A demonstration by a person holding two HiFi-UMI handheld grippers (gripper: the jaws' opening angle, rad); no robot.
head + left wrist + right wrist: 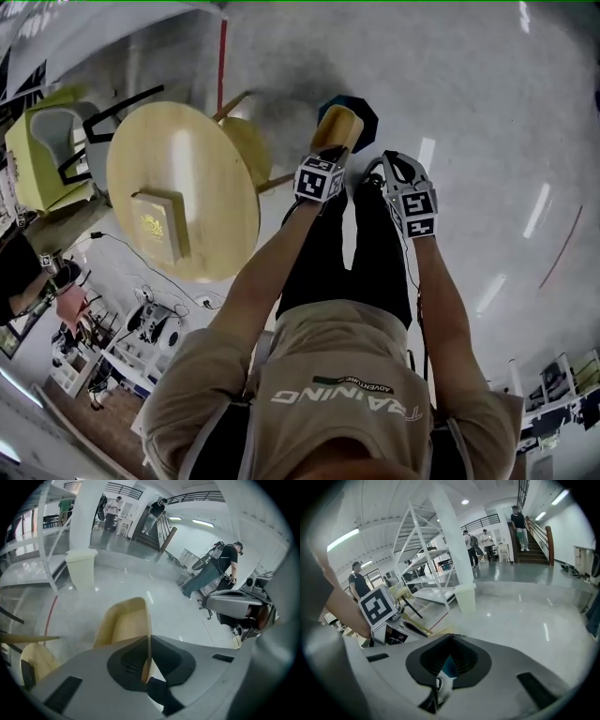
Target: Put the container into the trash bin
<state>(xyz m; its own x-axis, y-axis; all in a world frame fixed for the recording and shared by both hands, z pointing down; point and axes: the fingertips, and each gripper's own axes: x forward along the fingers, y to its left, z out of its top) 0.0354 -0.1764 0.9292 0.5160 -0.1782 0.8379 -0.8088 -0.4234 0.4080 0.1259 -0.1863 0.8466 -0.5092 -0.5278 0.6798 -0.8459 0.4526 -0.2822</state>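
Observation:
My left gripper (328, 155) is shut on the thin wall of a tan, open-topped container (337, 126), held out in front of me above the grey floor. In the left gripper view the container (123, 623) stands up from the closed left gripper (149, 641), its wall pinched between the pads. A cream trash bin (80, 569) stands on the floor some way ahead, beside a white pillar; the trash bin (465, 597) also shows in the right gripper view. My right gripper (394, 167) hangs beside the left one; the right gripper (451, 638) is shut with nothing in it.
A round wooden table (192, 141) with a flat box (159, 225) on it stands to my left, a yellow-green chair (47, 141) beyond it. A dark blue object (367, 118) lies on the floor behind the container. White shelving (422, 559), stairs and several people are farther off.

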